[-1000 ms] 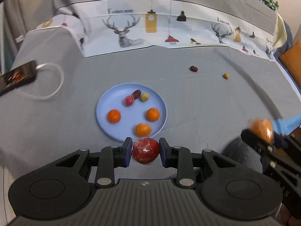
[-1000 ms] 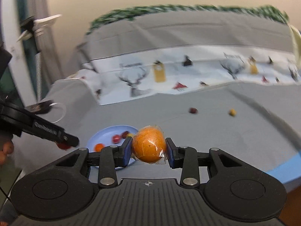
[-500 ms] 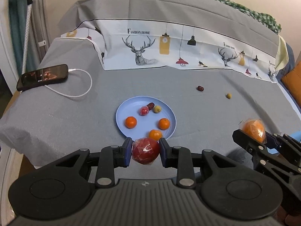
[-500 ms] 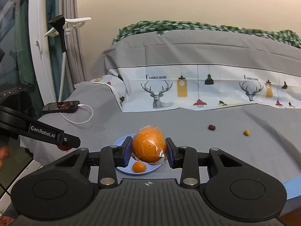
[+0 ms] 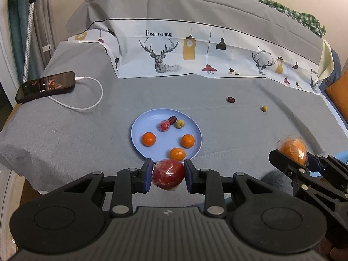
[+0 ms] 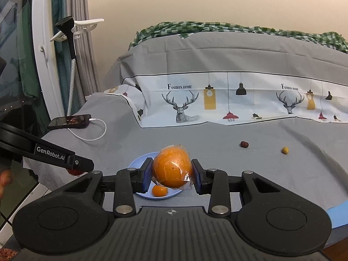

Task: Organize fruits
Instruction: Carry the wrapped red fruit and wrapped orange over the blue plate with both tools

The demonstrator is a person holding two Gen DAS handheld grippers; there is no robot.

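My left gripper (image 5: 168, 175) is shut on a red apple (image 5: 168, 176) wrapped in film, held just in front of the near rim of a light blue plate (image 5: 139, 130). On the plate lie three small oranges (image 5: 149, 139), a small red wrapped fruit (image 5: 164, 125), a dark date (image 5: 172, 119) and a yellowish fruit (image 5: 179, 123). My right gripper (image 6: 171, 171) is shut on a large wrapped orange (image 6: 171, 169); the left wrist view shows that orange (image 5: 292, 150) at the right edge. A loose date (image 5: 231, 99) and a loose yellowish fruit (image 5: 264, 108) lie on the grey cloth beyond the plate.
A phone (image 5: 45, 86) on a white charging cable (image 5: 91, 106) lies at the far left of the grey-covered surface. A printed deer-pattern cloth (image 5: 195, 54) rises behind. The cloth's front edge drops off near me. An orange cushion (image 5: 339, 95) sits far right.
Both grippers have drawn back and up from the plate with their fruit still held, so more of the bed and the phone shows. In the last half second little has moved.
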